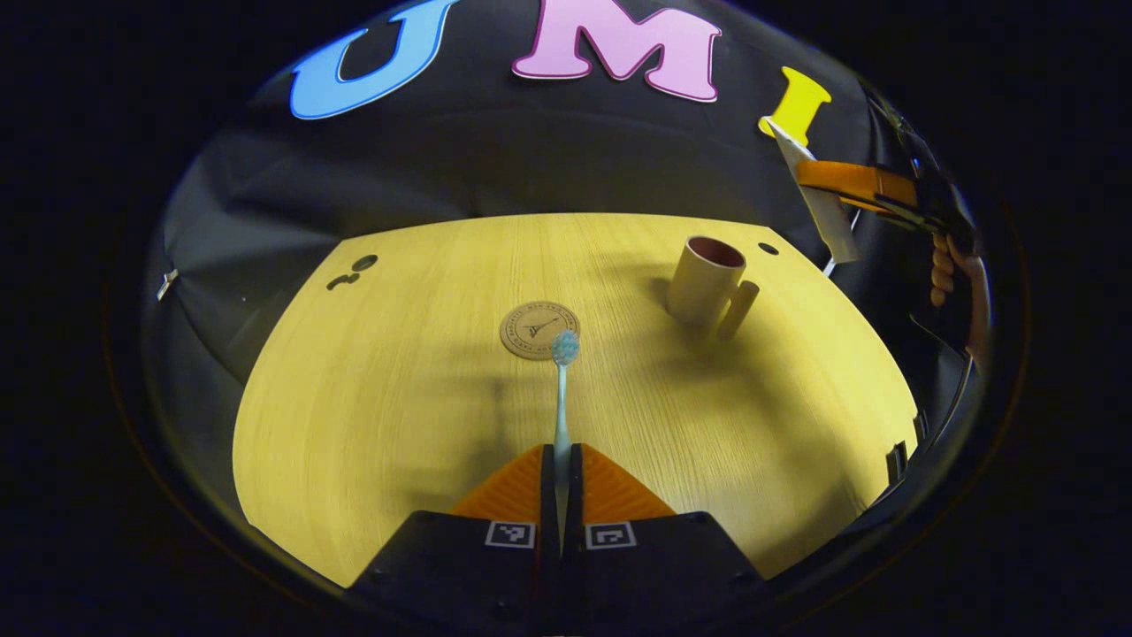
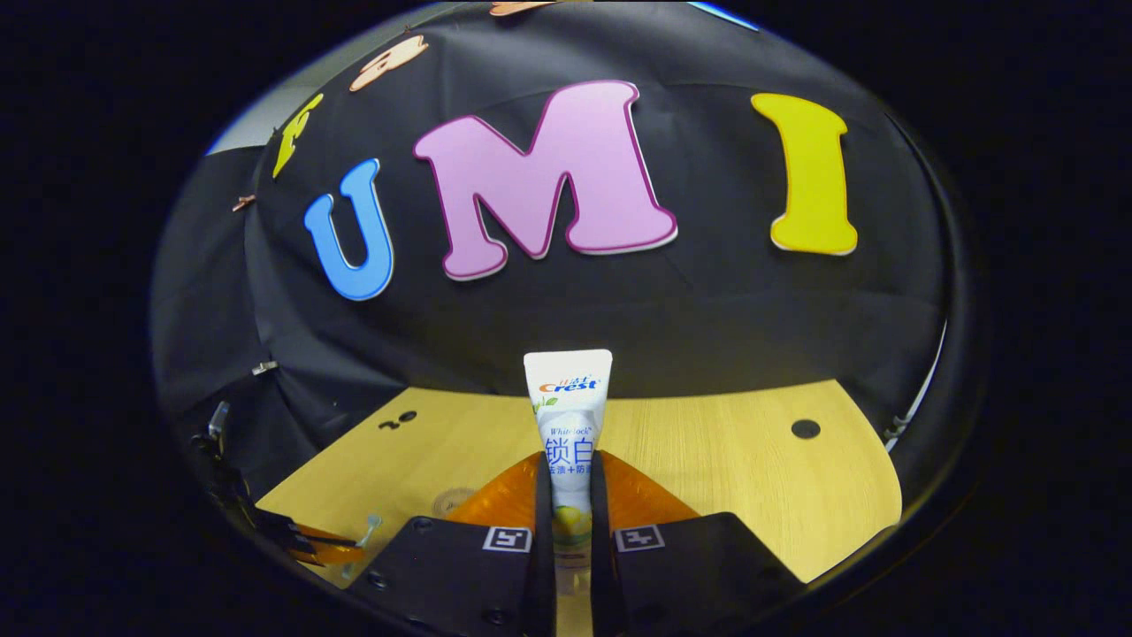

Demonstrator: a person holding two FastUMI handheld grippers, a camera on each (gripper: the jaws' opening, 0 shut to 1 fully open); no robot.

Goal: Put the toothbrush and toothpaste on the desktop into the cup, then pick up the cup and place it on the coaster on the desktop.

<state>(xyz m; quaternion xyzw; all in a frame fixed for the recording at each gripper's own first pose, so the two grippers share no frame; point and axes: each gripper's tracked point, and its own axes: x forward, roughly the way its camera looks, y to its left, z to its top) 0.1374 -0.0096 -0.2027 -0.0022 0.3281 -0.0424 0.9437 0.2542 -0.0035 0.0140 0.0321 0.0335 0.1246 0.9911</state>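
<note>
A: What is close to us first?

B: The left gripper [image 1: 561,469]. Its two fingers are pressed tight on the toothbrush [image 1: 562,407]. They pinch the handle, and the brush sticks straight out in front, with the bristle end far from the fingers.

A: And the other one?

B: The right gripper [image 2: 572,495] squeezes the toothpaste [image 2: 567,416] in the middle. The tube stands up long and straight between the fingers, flat end on top. It is lifted up above the table [image 2: 707,460].

A: Where does the brush need to go?

B: Into the cup [image 1: 705,281]. The cup stands upright on the table, mouth open to the top, handle toward us. It is further away than the brush and off to the right of it.

A: Which gripper is nearer the cup?

B: I think the right one. In the left gripper view it hangs up high just past the cup, on the right.

A: And the coaster [image 1: 539,329]?

B: It lies flat, right behind the brush head, well to the left of the cup. Nothing is on it yet
</note>
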